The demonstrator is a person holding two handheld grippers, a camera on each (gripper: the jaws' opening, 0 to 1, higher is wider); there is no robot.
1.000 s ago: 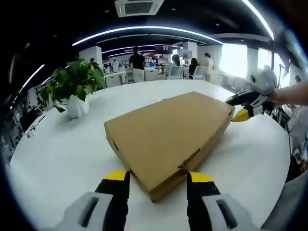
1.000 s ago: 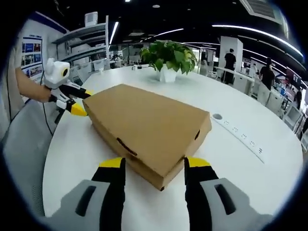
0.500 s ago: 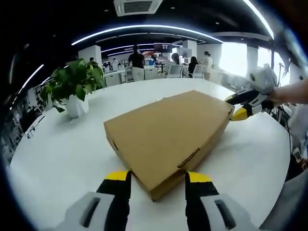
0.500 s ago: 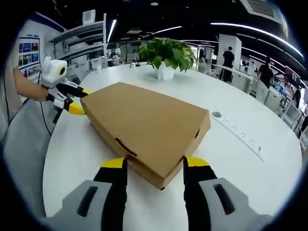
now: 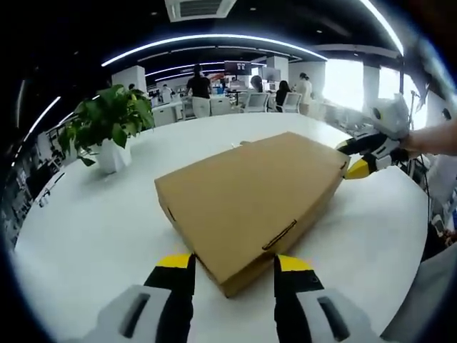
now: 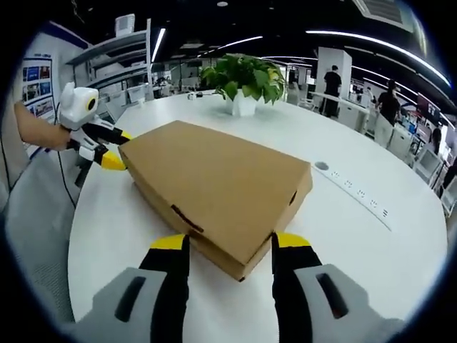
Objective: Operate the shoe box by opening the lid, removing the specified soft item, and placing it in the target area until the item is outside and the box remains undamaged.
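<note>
In the left gripper view, the shoe box [image 5: 251,201] lies flat and closed on the white table [image 5: 86,236], one corner pointing between the jaws of the left gripper [image 5: 233,266]. Those jaws stand wide, one on each side of the corner, and I cannot tell whether they touch the cardboard. At the far corner of the box the right gripper [image 5: 355,158] straddles the lid edge, jaws apart. A potted plant [image 5: 111,132] stands well apart, toward the far left edge of the table. The soft item is presumably inside; nothing of it can be seen.

In the right gripper view, the near corner of the box [image 6: 214,193] sits between the spread jaws of the right gripper [image 6: 230,259], and the left gripper [image 6: 107,146] is at the opposite corner, near the table's left edge. A strip of sockets [image 6: 357,202] runs along the right side, the plant [image 6: 243,78] beyond.

The risks, as I judge them: lifting by two opposite corners could twist or crease the lid, and uneven pulling could slide the box toward the near edge. There is bare tabletop on both sides for setting the item down; the socket strip is the one thing to steer around.
</note>
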